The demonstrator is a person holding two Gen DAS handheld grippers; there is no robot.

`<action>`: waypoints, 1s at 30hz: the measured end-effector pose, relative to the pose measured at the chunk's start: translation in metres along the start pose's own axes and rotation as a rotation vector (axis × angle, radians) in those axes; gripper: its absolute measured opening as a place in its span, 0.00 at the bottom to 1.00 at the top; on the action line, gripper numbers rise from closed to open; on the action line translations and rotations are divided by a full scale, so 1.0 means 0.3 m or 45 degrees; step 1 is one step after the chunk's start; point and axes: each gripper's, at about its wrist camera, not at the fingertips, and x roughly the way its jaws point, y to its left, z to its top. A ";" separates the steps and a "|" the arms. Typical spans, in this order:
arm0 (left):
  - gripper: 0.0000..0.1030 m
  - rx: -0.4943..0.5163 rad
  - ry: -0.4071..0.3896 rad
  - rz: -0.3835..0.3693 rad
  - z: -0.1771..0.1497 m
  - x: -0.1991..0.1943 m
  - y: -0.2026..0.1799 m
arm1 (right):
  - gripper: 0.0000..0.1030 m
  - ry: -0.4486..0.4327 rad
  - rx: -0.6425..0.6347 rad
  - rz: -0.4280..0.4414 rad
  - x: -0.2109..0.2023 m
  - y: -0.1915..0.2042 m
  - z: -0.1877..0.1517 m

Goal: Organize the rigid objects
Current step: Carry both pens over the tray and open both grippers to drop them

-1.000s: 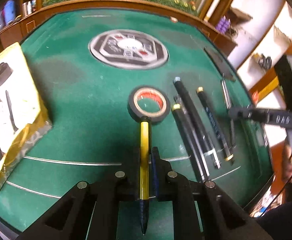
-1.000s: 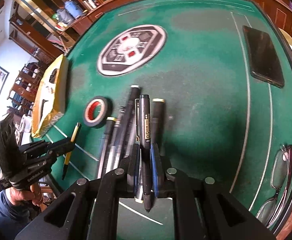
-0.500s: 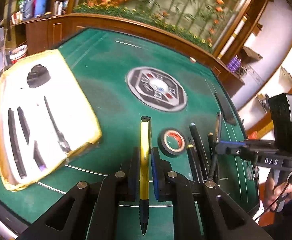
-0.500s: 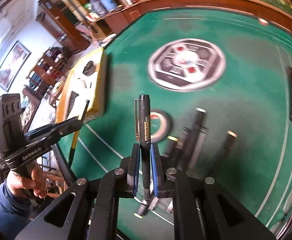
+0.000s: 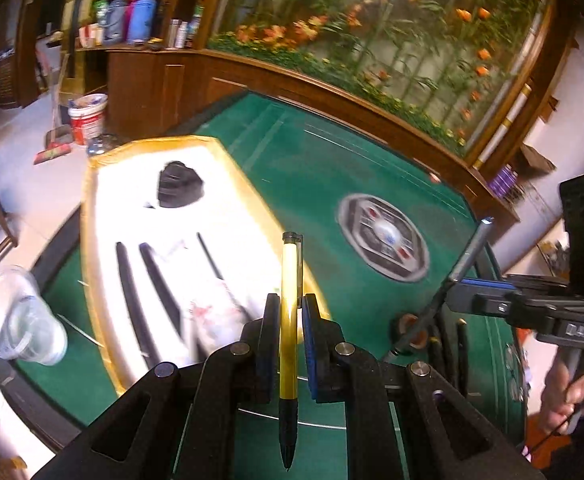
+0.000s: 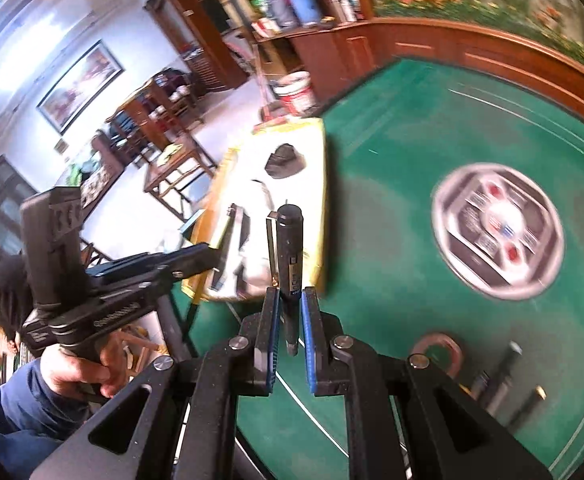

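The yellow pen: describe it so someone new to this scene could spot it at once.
Start at the green felt table, then find the white tray with the gold rim at its left end. The yellow pen is gripped in the left gripper over that tray's near corner, the only yellow-barrelled pen; the others are dark.

Mounted behind each pair of tongs, angled down over the green surface point(image 5: 316, 184); both sharing the gold-edged tray point(image 5: 104, 216) and round emblem point(image 6: 496, 232).
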 end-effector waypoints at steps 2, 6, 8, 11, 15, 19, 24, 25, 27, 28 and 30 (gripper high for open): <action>0.10 -0.038 -0.005 0.014 0.014 0.006 0.054 | 0.10 0.014 -0.033 0.025 0.041 0.049 0.040; 0.10 -0.092 -0.020 0.055 0.037 0.030 0.140 | 0.10 0.042 -0.079 0.033 0.130 0.116 0.104; 0.10 -0.120 -0.026 0.071 0.049 0.046 0.179 | 0.10 0.058 -0.091 0.034 0.171 0.133 0.133; 0.10 -0.146 -0.015 0.100 0.060 0.083 0.225 | 0.10 0.102 -0.078 0.030 0.252 0.141 0.173; 0.10 -0.168 0.003 0.132 0.067 0.133 0.270 | 0.10 0.156 -0.065 -0.006 0.365 0.130 0.204; 0.10 -0.183 0.025 0.148 0.067 0.173 0.298 | 0.10 0.189 -0.016 -0.026 0.453 0.101 0.221; 0.10 -0.195 0.048 0.163 0.063 0.204 0.319 | 0.10 0.222 0.032 -0.051 0.533 0.075 0.241; 0.10 -0.197 0.054 0.165 0.062 0.214 0.324 | 0.08 0.228 0.033 -0.058 0.545 0.072 0.242; 0.10 -0.198 0.076 0.174 0.060 0.231 0.330 | 0.08 0.241 0.036 -0.074 0.569 0.070 0.246; 0.10 -0.204 0.082 0.180 0.058 0.237 0.336 | 0.08 0.241 0.038 -0.079 0.580 0.068 0.248; 0.10 -0.215 0.098 0.181 0.056 0.250 0.344 | 0.08 0.249 0.040 -0.077 0.593 0.066 0.248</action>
